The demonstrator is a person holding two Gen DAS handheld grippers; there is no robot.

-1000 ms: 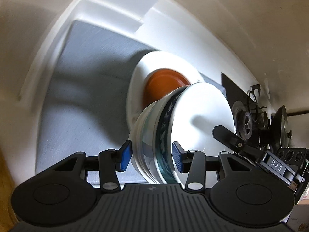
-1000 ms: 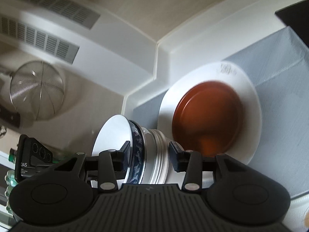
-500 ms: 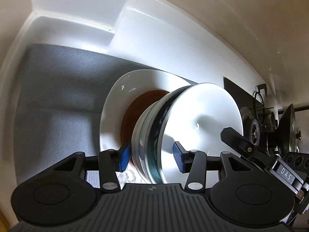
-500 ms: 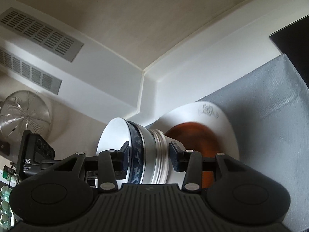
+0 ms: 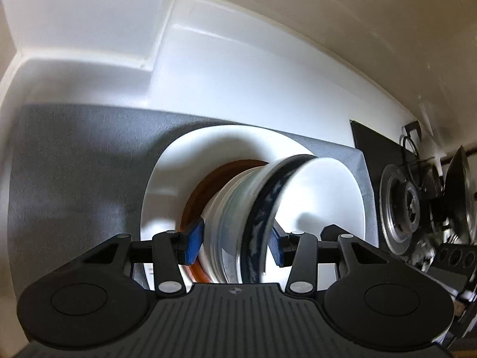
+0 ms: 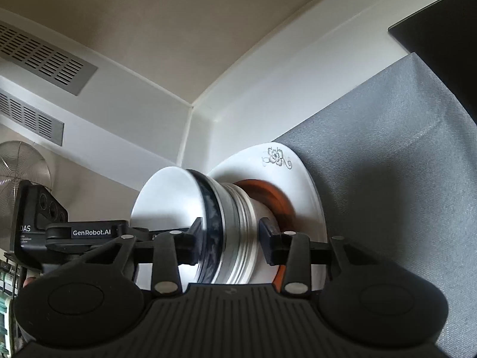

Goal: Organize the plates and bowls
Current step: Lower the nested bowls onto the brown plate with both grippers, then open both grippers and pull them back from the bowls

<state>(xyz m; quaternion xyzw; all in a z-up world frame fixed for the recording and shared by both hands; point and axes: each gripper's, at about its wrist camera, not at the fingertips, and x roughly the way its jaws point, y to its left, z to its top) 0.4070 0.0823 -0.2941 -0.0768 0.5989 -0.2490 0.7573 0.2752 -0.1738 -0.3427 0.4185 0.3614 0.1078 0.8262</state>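
Note:
A stack of nested bowls (image 5: 238, 223), white ones with a blue-patterned bowl (image 5: 262, 208) on top, is held from both sides. My left gripper (image 5: 235, 244) is shut on the stack. My right gripper (image 6: 229, 240) is shut on the same stack (image 6: 232, 232) from the opposite side. The stack's base meets a brown plate (image 5: 202, 191) lying on a large white plate (image 5: 190, 161) with a flower mark (image 6: 275, 156). Both plates lie on a grey mat (image 5: 74, 164). Whether the stack rests fully on the brown plate I cannot tell.
White walls (image 5: 238, 74) meet in a corner behind the mat. A gas stove burner (image 5: 402, 203) and black stovetop lie beside the mat. A wire strainer (image 6: 21, 167) and a vent grille (image 6: 38, 56) show in the right wrist view.
Both grippers have carried the bowl stack down to the brown plate. The views tilted and the plates now sit close behind the stack.

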